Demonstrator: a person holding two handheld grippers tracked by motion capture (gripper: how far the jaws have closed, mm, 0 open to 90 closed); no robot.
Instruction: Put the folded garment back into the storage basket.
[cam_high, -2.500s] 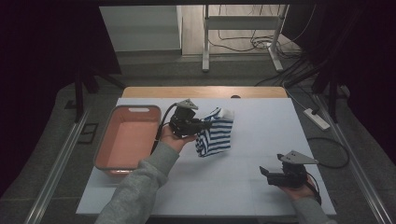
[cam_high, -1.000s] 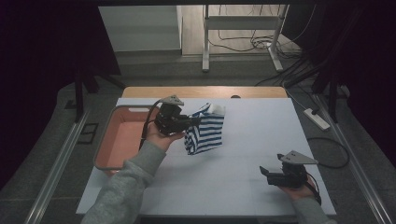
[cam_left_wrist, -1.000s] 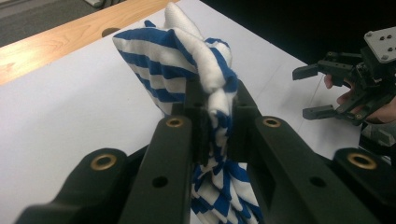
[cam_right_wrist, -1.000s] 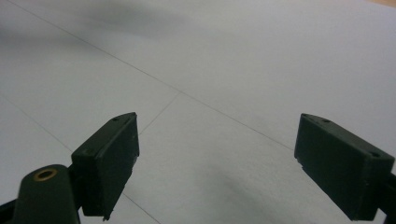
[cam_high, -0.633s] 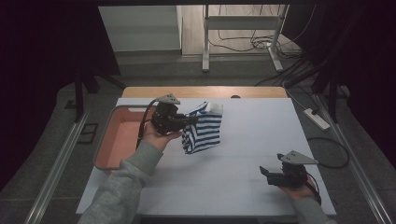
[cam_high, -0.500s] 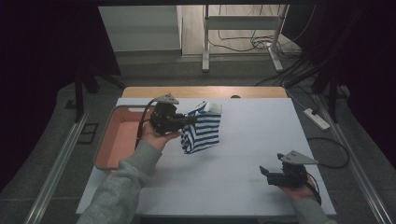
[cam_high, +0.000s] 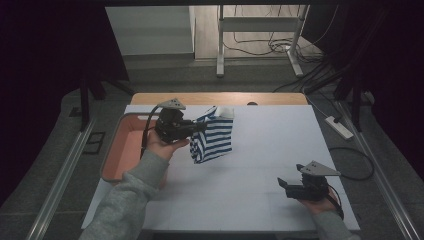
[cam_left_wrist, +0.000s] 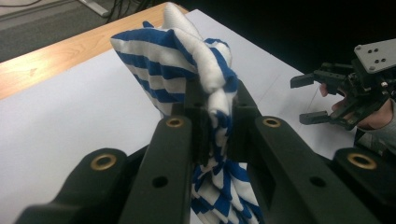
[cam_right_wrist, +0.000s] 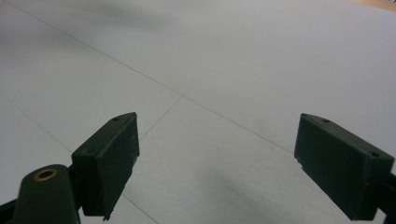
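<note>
Blue-striped cloth (cam_high: 214, 140) clamped in left tool (cam_high: 196, 128), mid-carry at frame centre-left; next, likely drop into pink tray (cam_high: 121, 150); right tool (cam_high: 283, 185) apart, idle.

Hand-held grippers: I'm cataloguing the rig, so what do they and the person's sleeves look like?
Both the left hand-held gripper and the right hand-held gripper are black, each topped by a grey three-cornered plate and trailing a black cable. Brass-coloured rivets sit at the jaw bases. The sleeves are grey.
</note>
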